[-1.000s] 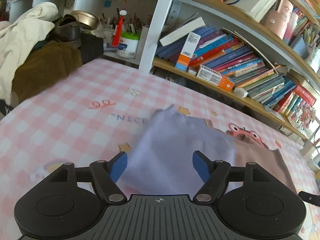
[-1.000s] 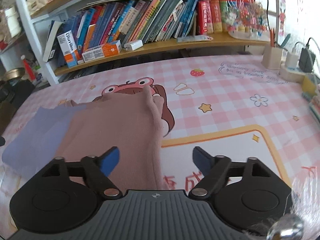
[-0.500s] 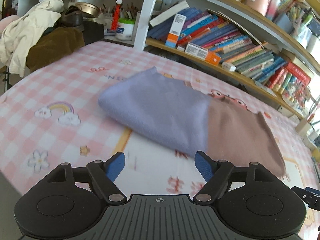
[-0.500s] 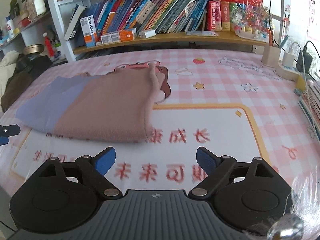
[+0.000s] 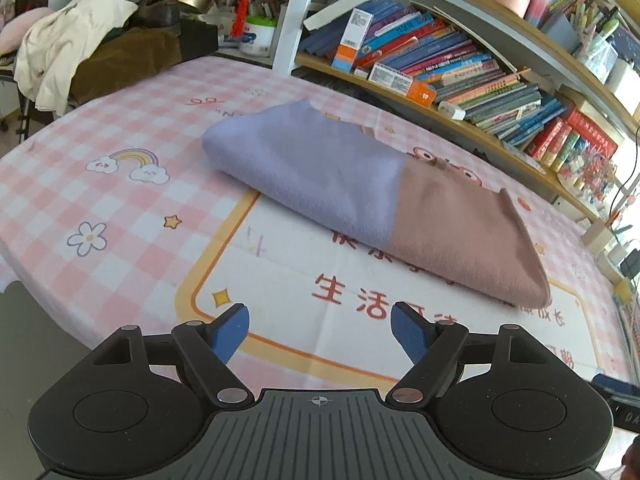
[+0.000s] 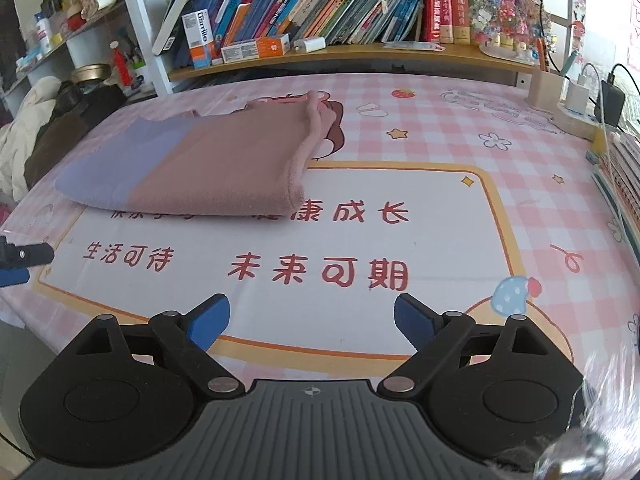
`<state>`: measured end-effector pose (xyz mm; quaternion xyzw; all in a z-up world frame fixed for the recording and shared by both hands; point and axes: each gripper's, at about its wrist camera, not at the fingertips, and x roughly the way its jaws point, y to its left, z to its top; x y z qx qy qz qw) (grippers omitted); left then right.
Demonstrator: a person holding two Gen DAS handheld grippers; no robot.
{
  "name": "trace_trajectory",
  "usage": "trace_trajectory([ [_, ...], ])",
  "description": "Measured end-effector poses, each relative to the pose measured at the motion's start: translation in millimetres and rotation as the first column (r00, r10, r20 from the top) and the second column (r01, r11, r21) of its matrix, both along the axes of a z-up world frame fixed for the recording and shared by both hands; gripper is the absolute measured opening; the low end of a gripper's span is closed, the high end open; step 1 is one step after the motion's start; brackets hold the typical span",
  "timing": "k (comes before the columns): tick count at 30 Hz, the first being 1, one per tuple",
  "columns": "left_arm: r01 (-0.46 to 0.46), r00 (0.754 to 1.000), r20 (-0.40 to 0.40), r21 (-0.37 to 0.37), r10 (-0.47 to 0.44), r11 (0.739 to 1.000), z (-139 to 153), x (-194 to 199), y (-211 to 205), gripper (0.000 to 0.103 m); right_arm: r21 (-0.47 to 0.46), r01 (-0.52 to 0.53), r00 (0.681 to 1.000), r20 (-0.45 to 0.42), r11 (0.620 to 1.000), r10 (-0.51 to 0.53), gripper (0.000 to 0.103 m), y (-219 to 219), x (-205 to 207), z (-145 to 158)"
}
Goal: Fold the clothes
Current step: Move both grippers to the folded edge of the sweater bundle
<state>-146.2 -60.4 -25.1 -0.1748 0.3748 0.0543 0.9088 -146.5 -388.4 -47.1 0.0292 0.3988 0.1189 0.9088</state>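
You're holding both grippers wide apart and empty, right gripper [image 6: 312, 314] just finishing opening; folded garment [image 6: 192, 164] is lying ahead-left, lengthwise across the desk [image 6: 500, 216], nearer the left gripper [image 5: 320, 322].

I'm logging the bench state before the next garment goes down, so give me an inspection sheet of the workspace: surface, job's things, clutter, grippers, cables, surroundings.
Surface: pink checked tablecloth with a white printed panel, lying flat.
Job's things: one folded garment, lilac at one end and dusty pink at the other, resting on the cloth, touched by neither gripper.
Clutter: pen holder and power strip at the far right edge.
Grippers: left gripper open, nothing between its jaws; right gripper open and empty, its jaws have just been opening.
Cables: charger leads at the power strip.
Surroundings: bookshelf behind; heap of clothes at the far left.
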Motion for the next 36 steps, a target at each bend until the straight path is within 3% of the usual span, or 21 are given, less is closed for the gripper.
trace_trajectory([
  [12, -0.018, 1.0, -0.004, -0.068, 0.018, 0.997, -6.7, 35.6, 35.3, 0.08, -0.032, -0.006, 1.0, -0.004, 0.999, 0.006, 0.09, 36.1, 28.2, -0.6],
  [17, -0.072, 0.997, -0.008, -0.183, 0.072, 0.98, -19.4, 51.0, 67.7, 0.08, -0.036, 0.023, 1.0, -0.008, 0.999, -0.024, 0.09, 49.8, 43.6, -2.6],
  [20, -0.125, 0.991, -0.001, -0.28, 0.13, 0.952, -25.9, 59.7, 90.4, 0.08, -0.025, 0.059, 0.998, -0.011, 0.998, -0.059, 0.09, 52.9, 53.9, -2.4],
  [26, -0.215, 0.971, -0.012, -0.479, 0.239, 0.851, -39.0, 81.7, 123.8, 0.078, 0.003, 0.099, 0.995, 0.006, 0.995, -0.099, 0.09, 57.4, 73.4, 5.3],
  [36, -0.323, 0.935, -0.086, -0.607, 0.345, 0.726, -61.5, 112.2, 144.0, 0.076, 0.037, 0.191, 0.981, -0.013, 0.981, -0.191, 0.082, 49.6, 95.3, 11.3],
])
